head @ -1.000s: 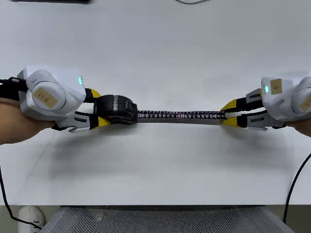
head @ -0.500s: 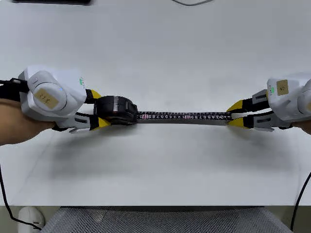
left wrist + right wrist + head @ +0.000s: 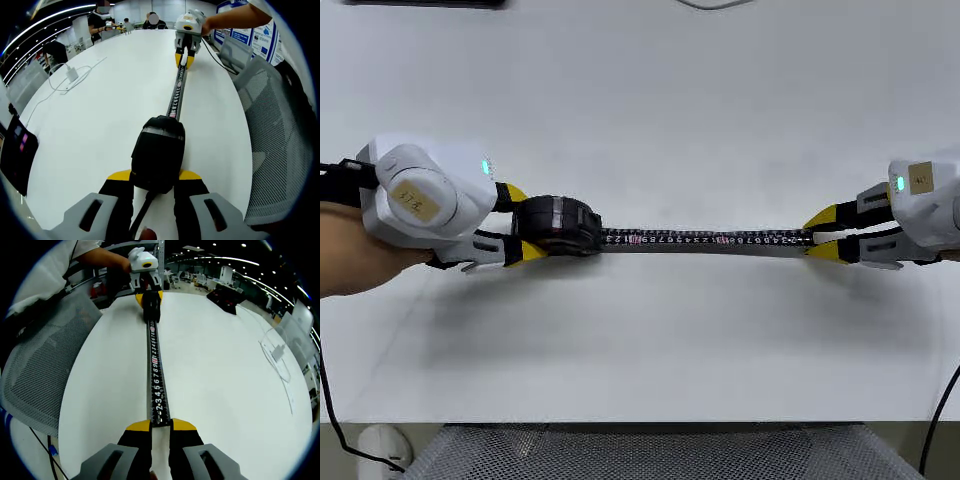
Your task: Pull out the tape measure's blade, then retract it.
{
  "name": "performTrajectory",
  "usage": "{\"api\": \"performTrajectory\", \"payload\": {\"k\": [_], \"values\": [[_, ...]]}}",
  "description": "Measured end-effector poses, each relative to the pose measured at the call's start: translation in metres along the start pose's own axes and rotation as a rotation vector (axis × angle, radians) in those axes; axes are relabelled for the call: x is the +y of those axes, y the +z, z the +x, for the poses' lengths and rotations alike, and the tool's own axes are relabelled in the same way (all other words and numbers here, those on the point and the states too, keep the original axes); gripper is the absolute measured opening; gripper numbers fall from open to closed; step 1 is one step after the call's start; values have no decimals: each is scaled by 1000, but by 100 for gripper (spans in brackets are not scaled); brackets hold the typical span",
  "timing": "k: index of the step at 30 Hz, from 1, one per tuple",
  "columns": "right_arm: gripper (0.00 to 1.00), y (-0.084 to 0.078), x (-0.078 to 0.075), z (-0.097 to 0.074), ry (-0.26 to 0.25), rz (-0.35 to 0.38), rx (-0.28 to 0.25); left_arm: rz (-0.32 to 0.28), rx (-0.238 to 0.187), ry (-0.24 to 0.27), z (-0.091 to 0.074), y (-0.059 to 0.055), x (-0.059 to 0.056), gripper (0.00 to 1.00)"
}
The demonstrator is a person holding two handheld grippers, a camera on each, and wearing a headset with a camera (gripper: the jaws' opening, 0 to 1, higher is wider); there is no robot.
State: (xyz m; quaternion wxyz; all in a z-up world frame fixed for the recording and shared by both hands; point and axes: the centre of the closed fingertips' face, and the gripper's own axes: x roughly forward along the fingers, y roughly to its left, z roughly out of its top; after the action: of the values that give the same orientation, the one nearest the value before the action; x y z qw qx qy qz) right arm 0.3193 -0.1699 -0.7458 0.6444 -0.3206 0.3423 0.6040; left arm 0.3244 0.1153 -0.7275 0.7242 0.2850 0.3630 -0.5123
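Observation:
The black tape measure case (image 3: 557, 226) is clamped between the yellow-tipped jaws of my left gripper (image 3: 520, 222) at the left of the head view. Its dark numbered blade (image 3: 705, 239) runs rightward just above the white table (image 3: 650, 110) to my right gripper (image 3: 817, 233), which is shut on the blade's end. In the left gripper view the case (image 3: 158, 152) sits between the jaws of the left gripper (image 3: 155, 176) and the blade (image 3: 177, 95) stretches away to the far gripper (image 3: 185, 52). In the right gripper view the blade (image 3: 155, 375) leads from the right gripper (image 3: 160, 426) to the case (image 3: 151, 307).
A mesh chair back (image 3: 650, 452) lies below the table's near edge. A white charger and cable (image 3: 74, 75) and a dark device (image 3: 15, 150) lie on the table off to the left gripper's left. People sit at the table's far end (image 3: 127, 22).
My right gripper has moved further right with the blade's end, so more blade is out of the case. The left gripper and case have stayed put.

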Motion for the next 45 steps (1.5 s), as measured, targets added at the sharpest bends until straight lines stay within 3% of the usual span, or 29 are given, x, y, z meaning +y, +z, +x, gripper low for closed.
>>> {"api": "performTrajectory", "payload": {"k": [45], "values": [[12, -3, 3, 4, -1, 2, 44, -20, 13, 3, 1, 3, -1, 29]]}}
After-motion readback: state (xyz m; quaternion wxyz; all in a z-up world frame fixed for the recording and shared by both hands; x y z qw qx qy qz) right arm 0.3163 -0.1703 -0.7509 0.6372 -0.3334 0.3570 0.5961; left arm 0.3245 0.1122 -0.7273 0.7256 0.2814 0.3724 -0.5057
